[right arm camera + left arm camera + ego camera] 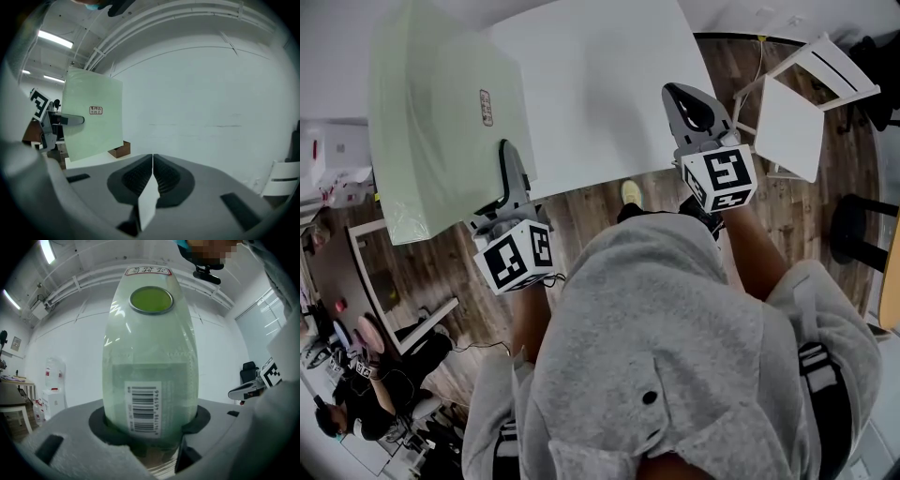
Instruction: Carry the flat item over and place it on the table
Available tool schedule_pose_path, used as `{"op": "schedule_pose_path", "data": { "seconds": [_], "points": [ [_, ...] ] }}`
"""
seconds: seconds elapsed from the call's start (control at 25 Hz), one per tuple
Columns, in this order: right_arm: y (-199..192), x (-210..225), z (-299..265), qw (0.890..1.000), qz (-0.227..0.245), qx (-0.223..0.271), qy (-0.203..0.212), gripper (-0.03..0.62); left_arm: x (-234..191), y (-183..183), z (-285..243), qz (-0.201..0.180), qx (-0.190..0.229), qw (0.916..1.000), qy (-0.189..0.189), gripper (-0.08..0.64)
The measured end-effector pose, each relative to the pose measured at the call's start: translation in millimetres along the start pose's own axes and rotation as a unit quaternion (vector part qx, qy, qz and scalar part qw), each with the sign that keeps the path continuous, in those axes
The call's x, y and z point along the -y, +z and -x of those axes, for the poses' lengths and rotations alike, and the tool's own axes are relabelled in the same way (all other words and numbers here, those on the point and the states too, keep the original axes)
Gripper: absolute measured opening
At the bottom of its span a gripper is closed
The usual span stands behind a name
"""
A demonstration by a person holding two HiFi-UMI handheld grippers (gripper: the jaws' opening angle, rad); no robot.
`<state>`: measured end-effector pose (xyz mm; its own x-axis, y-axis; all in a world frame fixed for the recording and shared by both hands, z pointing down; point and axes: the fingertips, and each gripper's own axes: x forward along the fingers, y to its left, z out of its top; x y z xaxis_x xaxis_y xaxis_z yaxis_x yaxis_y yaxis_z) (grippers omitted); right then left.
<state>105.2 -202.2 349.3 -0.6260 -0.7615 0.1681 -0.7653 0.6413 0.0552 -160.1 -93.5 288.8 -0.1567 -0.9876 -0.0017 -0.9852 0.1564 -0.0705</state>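
Observation:
A pale green flat item [441, 112] with a small label, wrapped in clear film, hangs tilted over the white table's [600, 84] left part. My left gripper [508, 173] is shut on its near edge. In the left gripper view the flat item [150, 357] rises edge-on from between the jaws, barcode facing me, and the left gripper [150, 430] clamps its base. My right gripper [689, 103] is shut and empty above the table's near right edge. In the right gripper view the right gripper [153, 157] has its tips together, and the flat item [91, 117] shows at the left.
A white chair [797, 112] stands right of the table and a black stool [858, 230] nearer me. A white frame [384, 272] and a seated person [347, 412] are at lower left on the wood floor. A small brown box [119, 150] sits on the table.

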Motion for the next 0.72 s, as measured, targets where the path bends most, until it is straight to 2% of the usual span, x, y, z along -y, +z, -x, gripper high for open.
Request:
{"op": "schedule_pose_path", "data": {
  "seconds": [0.72],
  "points": [
    [3.5, 18.1, -25.1, 1.0, -0.024, 0.009, 0.008, 0.028, 9.1, 2.5, -23.2, -0.004, -0.009, 0.9999, 0.008, 0.276]
  ]
}}
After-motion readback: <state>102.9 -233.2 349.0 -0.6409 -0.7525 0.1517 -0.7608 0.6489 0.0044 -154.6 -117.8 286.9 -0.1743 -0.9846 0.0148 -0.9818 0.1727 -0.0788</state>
